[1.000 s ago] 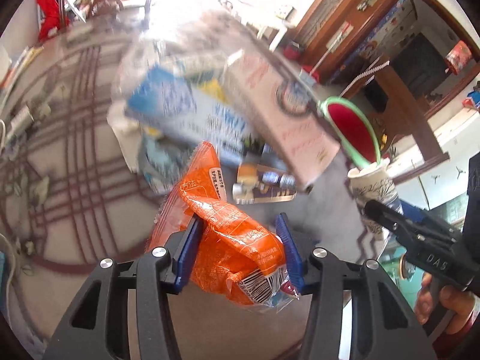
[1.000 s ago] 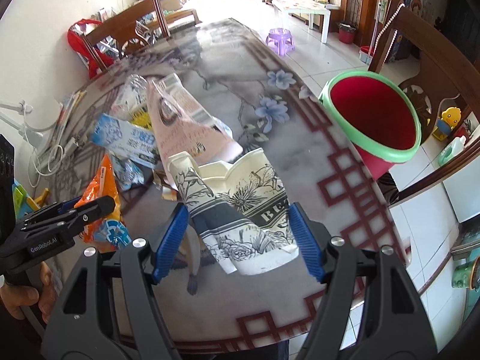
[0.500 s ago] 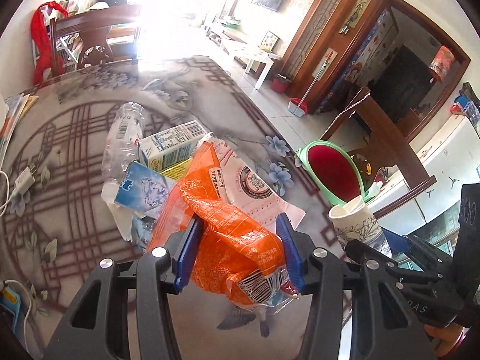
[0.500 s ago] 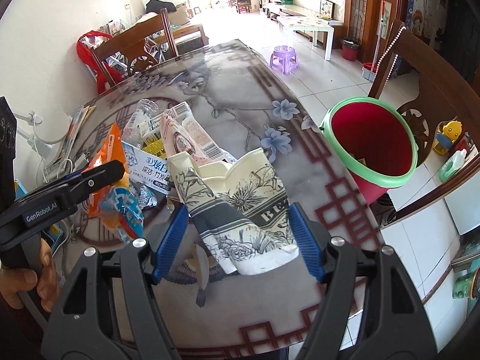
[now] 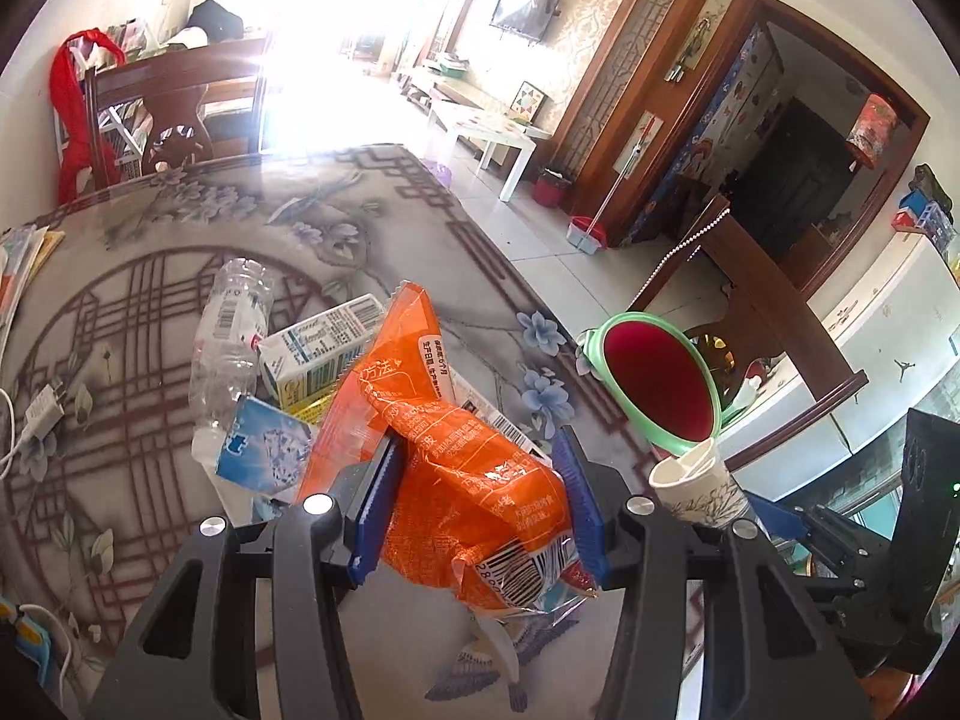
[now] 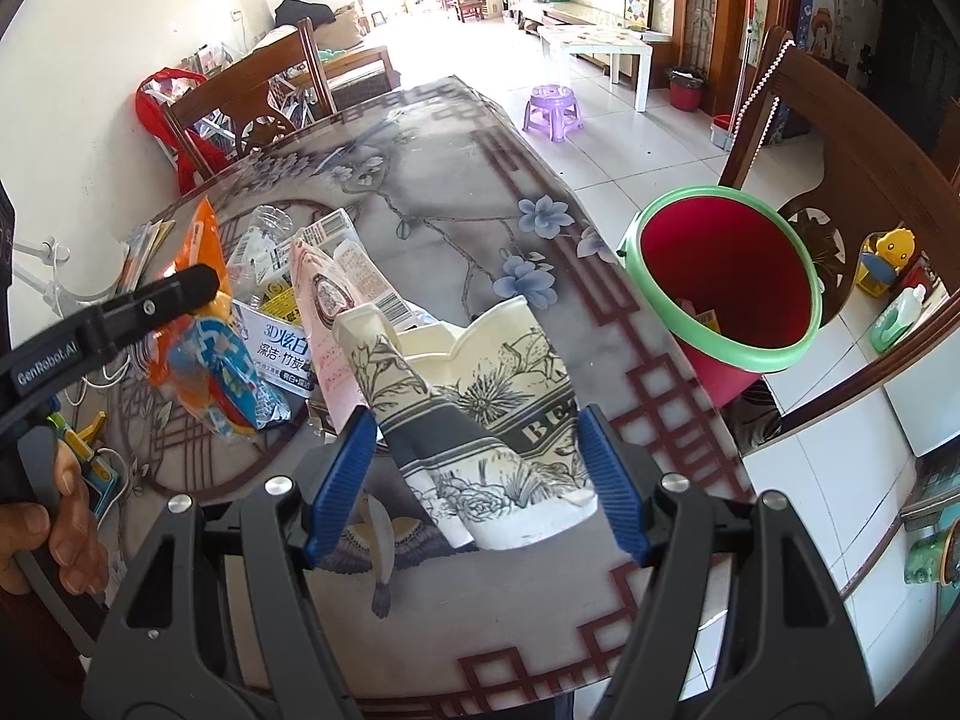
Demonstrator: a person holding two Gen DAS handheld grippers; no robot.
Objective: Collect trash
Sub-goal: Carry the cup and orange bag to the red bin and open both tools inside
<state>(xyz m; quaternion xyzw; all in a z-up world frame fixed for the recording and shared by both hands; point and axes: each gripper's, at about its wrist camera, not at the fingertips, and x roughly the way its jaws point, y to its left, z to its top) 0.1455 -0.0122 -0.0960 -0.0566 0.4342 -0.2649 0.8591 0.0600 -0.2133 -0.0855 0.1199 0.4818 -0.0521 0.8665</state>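
Observation:
My left gripper (image 5: 480,504) is shut on a crumpled orange snack bag (image 5: 456,456), held above the patterned table. My right gripper (image 6: 477,480) is shut on a crushed floral paper cup (image 6: 480,414), also lifted over the table. In the right wrist view the left gripper (image 6: 150,306) and its orange bag (image 6: 204,354) hang at the left. The red bucket with a green rim (image 6: 726,282) stands beside the table's right edge; it shows in the left wrist view too as the bucket (image 5: 654,384). The cup (image 5: 702,489) appears there at the right.
More trash lies on the table (image 5: 120,324): a clear plastic bottle (image 5: 231,330), a small carton (image 5: 318,354), a blue-white box (image 5: 264,450), a pink wrapper (image 6: 336,312). Cables and a charger (image 5: 42,414) sit at left. Wooden chairs (image 6: 852,180) flank the table.
Both grippers have risen and pulled back from the trash pile with their loads still held. The bucket now sits closer to the middle of both views.

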